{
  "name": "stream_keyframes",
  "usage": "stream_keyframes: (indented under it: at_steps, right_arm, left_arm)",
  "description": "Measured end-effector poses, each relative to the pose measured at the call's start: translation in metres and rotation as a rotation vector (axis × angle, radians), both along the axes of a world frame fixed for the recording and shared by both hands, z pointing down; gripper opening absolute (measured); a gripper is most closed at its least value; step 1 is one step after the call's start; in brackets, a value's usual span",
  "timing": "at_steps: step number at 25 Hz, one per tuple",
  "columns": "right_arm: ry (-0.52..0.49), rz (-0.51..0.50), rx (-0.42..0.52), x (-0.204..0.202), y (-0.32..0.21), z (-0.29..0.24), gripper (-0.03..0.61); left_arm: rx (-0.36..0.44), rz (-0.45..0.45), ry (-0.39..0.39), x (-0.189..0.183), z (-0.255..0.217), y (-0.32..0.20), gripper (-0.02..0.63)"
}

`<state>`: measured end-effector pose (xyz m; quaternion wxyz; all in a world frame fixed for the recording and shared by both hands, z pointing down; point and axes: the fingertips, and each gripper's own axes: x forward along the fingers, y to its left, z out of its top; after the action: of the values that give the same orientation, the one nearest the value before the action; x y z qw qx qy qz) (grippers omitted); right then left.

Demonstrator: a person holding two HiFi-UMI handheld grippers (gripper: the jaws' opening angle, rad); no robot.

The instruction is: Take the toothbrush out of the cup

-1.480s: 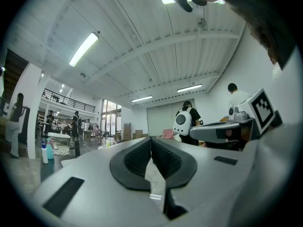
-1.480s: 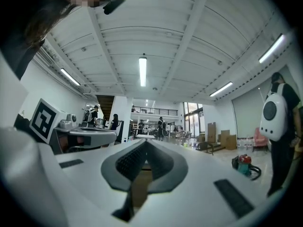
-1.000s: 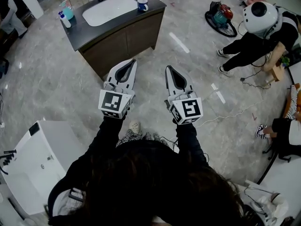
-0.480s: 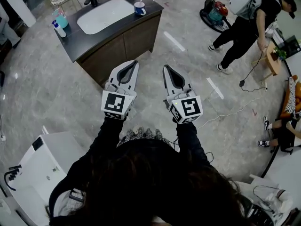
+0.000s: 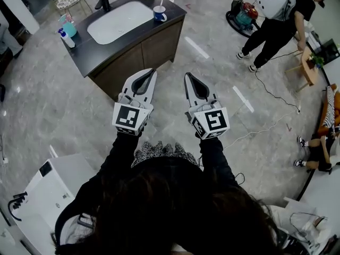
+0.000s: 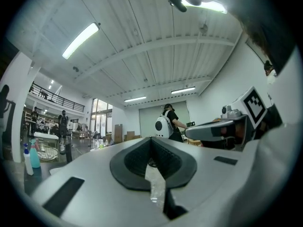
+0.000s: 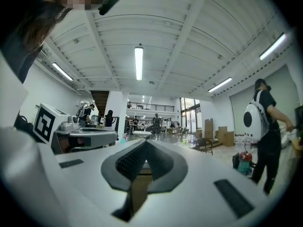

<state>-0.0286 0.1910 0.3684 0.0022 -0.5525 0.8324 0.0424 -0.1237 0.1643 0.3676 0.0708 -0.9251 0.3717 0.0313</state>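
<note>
1. The left gripper (image 5: 151,70) and right gripper (image 5: 187,75) are held side by side at frame centre. Both point toward the table (image 5: 87,48) at upper left, well apart from it. This is judged a carrying posture for the approach, with no reach begun.
2. Both sets of jaws are fully closed, pads meeting. Each gripper view shows nothing between them.
3. The cup (image 5: 159,14) stands on the table's far right corner, just beside the sink (image 5: 114,23). The toothbrush is too small to confirm.
4. Only the head view shows the cup and the table layout.
5. The left gripper view adds the spray bottles (image 6: 29,157) at lower left. The right gripper view adds a person with a white backpack (image 7: 253,118) at right.
</note>
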Motion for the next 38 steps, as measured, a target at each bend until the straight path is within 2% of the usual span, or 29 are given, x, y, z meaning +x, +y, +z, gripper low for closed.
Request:
stream_keyframes:
  at_steps: [10,18,38]
  right_arm:
    - [0.016,-0.011,-0.014,0.005,-0.029,0.007,0.003]
    - [0.001,-0.019,-0.020,0.035,-0.074,0.010,0.004]
    - [0.007,-0.103,-0.045,0.106,-0.189,0.019,0.003]
  left_arm:
    - [-0.027,-0.017,0.021,0.001,0.008,-0.029,0.009]
    - [-0.036,-0.059,-0.011,0.019,0.011,-0.069,0.009]
    - [-0.058,-0.182,-0.014,0.078,0.013,-0.180,0.009]
